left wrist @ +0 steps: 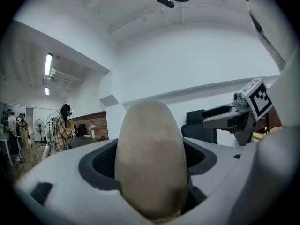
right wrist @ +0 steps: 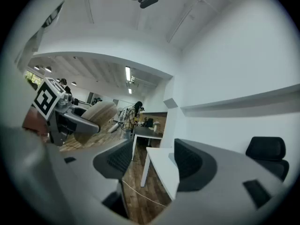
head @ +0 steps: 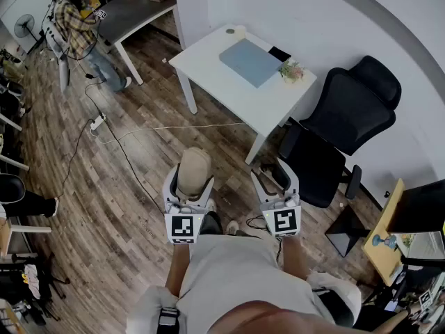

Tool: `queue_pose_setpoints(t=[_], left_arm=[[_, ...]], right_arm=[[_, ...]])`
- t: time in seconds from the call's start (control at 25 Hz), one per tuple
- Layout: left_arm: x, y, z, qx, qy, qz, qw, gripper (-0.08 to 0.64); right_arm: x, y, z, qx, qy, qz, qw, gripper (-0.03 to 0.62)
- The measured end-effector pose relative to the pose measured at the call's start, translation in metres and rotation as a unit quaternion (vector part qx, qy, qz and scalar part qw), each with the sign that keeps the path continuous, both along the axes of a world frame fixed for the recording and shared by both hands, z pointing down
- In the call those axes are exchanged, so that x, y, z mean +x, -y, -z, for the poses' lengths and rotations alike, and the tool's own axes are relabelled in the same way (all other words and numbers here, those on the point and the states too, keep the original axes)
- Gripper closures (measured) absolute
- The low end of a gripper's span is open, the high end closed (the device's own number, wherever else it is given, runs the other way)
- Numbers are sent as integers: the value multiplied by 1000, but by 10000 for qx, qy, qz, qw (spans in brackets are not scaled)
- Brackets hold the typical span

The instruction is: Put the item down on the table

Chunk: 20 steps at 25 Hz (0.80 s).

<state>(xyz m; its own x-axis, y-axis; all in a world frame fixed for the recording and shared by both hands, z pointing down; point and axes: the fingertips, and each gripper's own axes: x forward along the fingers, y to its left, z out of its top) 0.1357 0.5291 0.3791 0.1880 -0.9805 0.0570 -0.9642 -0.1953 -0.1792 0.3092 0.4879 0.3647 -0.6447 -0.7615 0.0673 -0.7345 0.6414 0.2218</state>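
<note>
You stand on the wooden floor (head: 125, 186) with the left gripper (head: 190, 186) clenched on a tan, egg-shaped item (head: 194, 167), held in the air well short of the white worktop (head: 208, 54). The right gripper (head: 274, 179) is just beside it, jaws apart and empty. The worktop's near edge runs slantwise ahead of you, with open floor between, crossed by a pale cable (head: 167, 129). A black office chair (head: 348, 110) crowds the worktop's right end, close to your right gripper; the left side is roomier. Only the head view shows what lies on the worktop: a blue-grey mat (head: 250, 61) and a small plant (head: 290, 70) toward the far side, with bare white surface at the near corner. The left gripper view shows the item filling the gap between the pads, upright, and the right gripper off to the right. The right gripper view shows a corner of the worktop and floor between its parted jaws. A person in a plaid shirt (head: 80, 23) stands far off by a grey table (head: 135, 11).
</note>
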Motion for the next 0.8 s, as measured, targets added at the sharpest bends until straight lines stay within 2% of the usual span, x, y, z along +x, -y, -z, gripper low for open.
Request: queue_pose_setpoints(t=[0.36,0.8], left_arm=[[0,-25,10,124,80,154,9998,164],[-33,18,11,210,102,55,9997,164]], right_arm=[[-2,-18,6,71,279,241,9993,307],[-44,23,3,63,151,250,9996,310]])
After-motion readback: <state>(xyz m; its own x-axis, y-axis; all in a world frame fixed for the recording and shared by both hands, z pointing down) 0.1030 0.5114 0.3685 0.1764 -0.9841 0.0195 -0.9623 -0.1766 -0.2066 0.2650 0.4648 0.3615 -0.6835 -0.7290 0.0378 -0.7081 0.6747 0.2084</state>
